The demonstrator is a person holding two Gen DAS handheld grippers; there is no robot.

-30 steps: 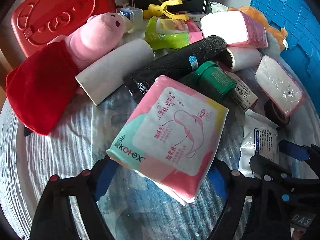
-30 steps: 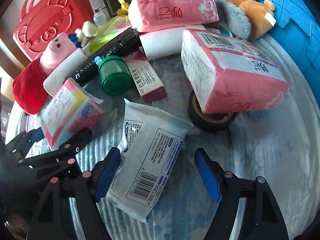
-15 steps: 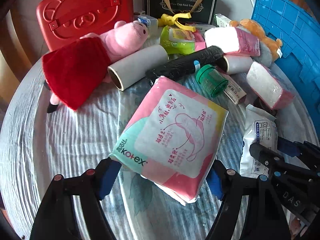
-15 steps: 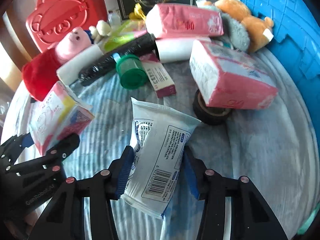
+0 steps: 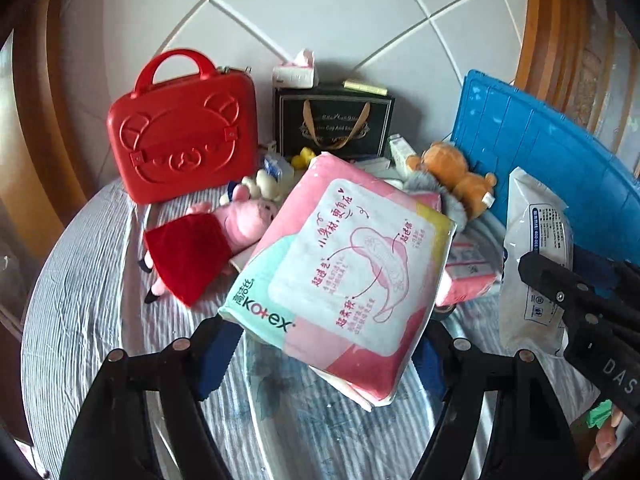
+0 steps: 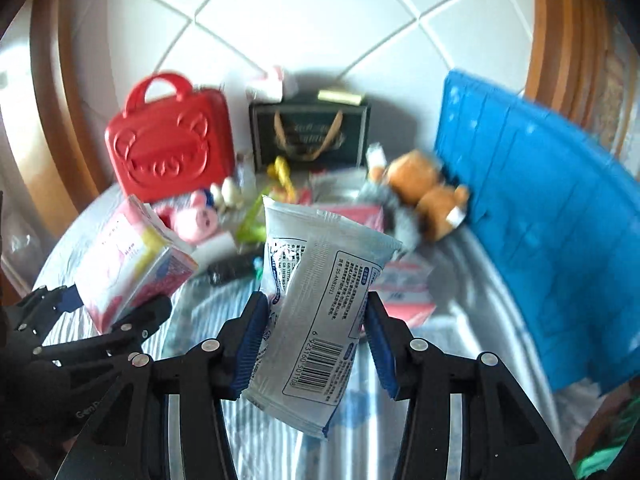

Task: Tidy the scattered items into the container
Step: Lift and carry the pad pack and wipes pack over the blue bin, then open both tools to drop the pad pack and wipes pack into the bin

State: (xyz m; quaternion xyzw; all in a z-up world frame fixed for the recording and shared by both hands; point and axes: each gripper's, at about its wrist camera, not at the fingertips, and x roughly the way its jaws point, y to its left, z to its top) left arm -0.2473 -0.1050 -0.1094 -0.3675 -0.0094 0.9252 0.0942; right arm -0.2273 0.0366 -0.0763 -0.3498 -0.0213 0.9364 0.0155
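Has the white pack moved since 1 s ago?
Yes. The white pack has gone up off the table, clamped in the right hand-held gripper, now level with the black bag.

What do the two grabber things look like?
Both are black, with two long angled arms joined by round silver rivets. The left gripper and the right gripper have blue ridged pads on their jaws. White letters "DAS" show on the right one's side, seen from the left camera. No cables or sleeves show.
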